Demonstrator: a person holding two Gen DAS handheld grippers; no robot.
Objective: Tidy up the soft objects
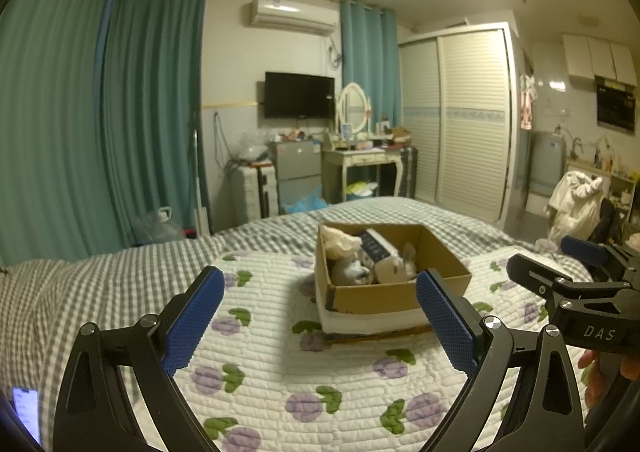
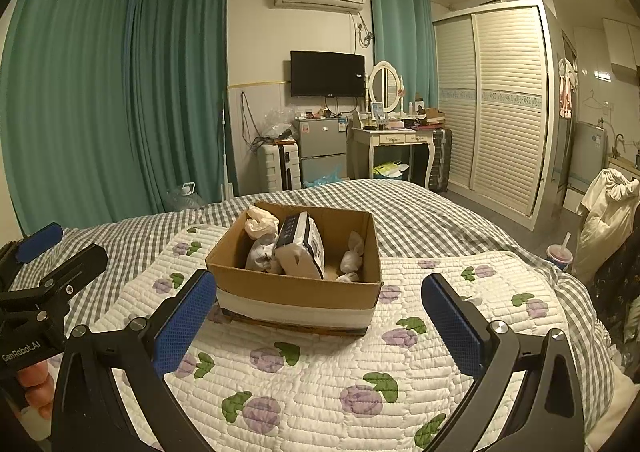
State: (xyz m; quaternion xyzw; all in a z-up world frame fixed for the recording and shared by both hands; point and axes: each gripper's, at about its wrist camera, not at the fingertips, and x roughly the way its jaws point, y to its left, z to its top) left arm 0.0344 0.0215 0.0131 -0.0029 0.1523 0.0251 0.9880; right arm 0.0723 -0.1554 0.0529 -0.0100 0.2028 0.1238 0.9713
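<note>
An open cardboard box point(image 1: 372, 298) point(image 2: 296, 288) sits on a white quilt with purple flowers point(image 1: 280, 364) point(image 2: 320, 380) on the bed. Inside it lie soft bundles: a cream cloth point(image 2: 262, 224), a white sock ball point(image 2: 258, 252), white wads point(image 2: 352, 256) and a dark-and-white tissue pack point(image 2: 300, 244) point(image 1: 376, 248). My left gripper point(image 1: 320, 316) is open and empty, held in front of the box. My right gripper point(image 2: 320, 320) is open and empty, also just short of the box. Each gripper shows at the edge of the other's view.
A grey checked bedspread point(image 1: 100, 276) covers the bed around the quilt. A lit phone point(image 1: 26, 412) lies at the near left. A cup with a straw point(image 2: 560, 252) stands off the bed's right. Teal curtains, a fridge, dressing table and wardrobe stand beyond.
</note>
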